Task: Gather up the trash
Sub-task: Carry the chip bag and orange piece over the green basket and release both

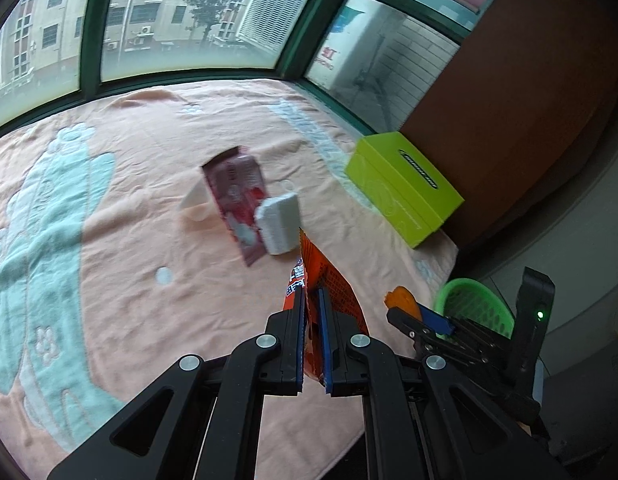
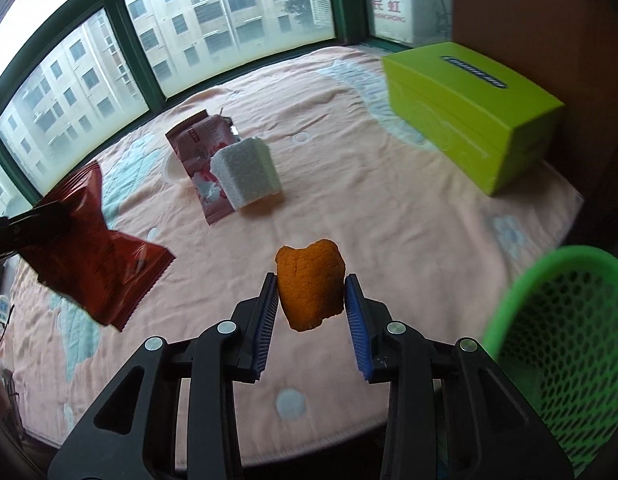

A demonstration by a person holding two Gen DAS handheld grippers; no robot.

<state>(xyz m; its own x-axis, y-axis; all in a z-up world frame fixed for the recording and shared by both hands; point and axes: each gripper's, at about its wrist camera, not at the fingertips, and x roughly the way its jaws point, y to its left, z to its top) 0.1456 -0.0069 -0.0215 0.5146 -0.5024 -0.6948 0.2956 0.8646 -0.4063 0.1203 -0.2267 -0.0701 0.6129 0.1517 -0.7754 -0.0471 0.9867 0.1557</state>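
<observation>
An orange-red foil snack wrapper (image 1: 315, 280) is pinched in the nearly closed left gripper (image 1: 311, 304); a rough orange peel scrap (image 2: 310, 288) seems lightly clamped by the right gripper (image 2: 311, 292). Both must be carried to the green mesh plastic basket (image 2: 565, 336) at the table's edge and released.

a home room: a peach towel blanket with pale blue cartoon shapes (image 1: 109, 208) covers the tabletop, green-framed windows (image 2: 121, 20) face apartment blocks, a lime-green tissue box (image 2: 469, 108) sits beyond the claw.
</observation>
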